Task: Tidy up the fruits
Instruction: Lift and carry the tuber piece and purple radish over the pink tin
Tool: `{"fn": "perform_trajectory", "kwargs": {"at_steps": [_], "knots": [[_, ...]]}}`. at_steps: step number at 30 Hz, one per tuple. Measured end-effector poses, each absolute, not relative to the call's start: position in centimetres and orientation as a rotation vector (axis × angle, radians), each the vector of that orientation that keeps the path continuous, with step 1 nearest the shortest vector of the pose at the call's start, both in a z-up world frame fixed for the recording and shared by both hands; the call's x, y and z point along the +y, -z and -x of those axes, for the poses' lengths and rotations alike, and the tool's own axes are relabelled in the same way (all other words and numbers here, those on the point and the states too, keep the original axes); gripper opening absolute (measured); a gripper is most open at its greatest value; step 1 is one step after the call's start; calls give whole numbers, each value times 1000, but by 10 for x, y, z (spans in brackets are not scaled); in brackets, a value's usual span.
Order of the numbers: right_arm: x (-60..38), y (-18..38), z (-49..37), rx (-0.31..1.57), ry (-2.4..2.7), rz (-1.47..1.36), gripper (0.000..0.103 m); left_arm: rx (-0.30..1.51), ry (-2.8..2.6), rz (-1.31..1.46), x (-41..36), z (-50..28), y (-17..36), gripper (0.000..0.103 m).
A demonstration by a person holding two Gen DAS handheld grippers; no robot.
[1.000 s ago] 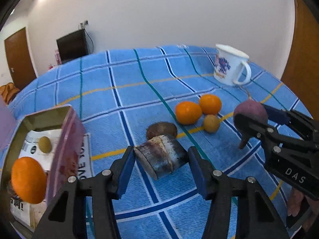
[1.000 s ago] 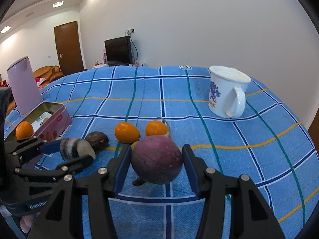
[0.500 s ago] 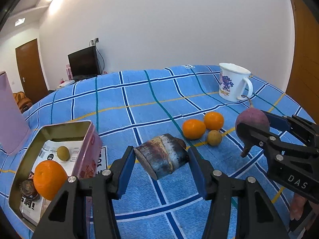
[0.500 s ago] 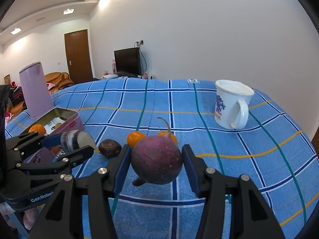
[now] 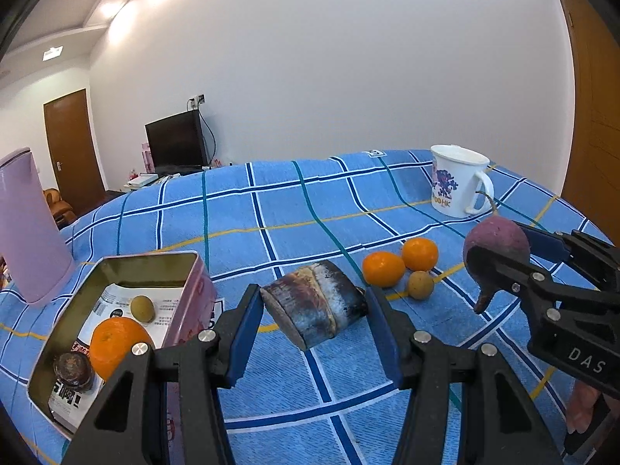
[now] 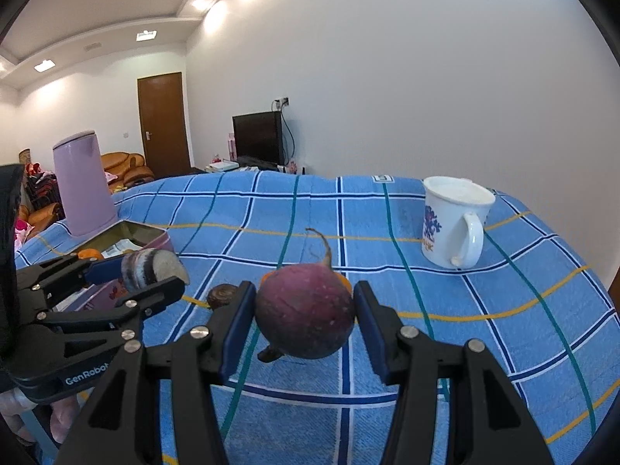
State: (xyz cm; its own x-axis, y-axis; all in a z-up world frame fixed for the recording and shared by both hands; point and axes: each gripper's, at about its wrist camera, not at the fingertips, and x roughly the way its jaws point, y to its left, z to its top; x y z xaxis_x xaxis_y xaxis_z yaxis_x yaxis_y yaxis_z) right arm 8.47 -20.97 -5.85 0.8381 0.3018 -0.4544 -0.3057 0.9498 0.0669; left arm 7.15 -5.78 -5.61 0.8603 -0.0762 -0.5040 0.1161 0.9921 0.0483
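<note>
My left gripper [image 5: 312,310] is shut on a grey-brown banded stalk piece [image 5: 321,298], held above the blue checked cloth just right of an open pink tin [image 5: 155,259]. The tin holds an orange [image 5: 116,341], a small greenish fruit [image 5: 142,308] and a dark round one [image 5: 73,368]. My right gripper [image 6: 305,312] is shut on a round purple root [image 6: 306,310] with a thin tail, also off the cloth. Two oranges [image 5: 383,269] and a small brown fruit [image 5: 420,285] lie between the grippers. A dark brown fruit [image 6: 223,294] lies near them.
A white mug [image 5: 457,186] with a blue print stands at the back right of the cloth. A lilac kettle [image 5: 27,228] stands behind the tin at the left. Printed papers line the tin. A door and a dark screen are beyond the table.
Both grippers have tipped upward, so the cloth and the fruit sit lower in each view. The left one has risen a little with the stalk piece. Both grips are unchanged.
</note>
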Motion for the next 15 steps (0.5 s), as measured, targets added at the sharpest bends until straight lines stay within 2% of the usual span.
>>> {"fn": "perform_trajectory", "kwargs": {"at_steps": [15], "knots": [[-208, 55, -74, 419, -334, 15, 55, 441, 59, -89, -57, -55, 49, 56]]}}
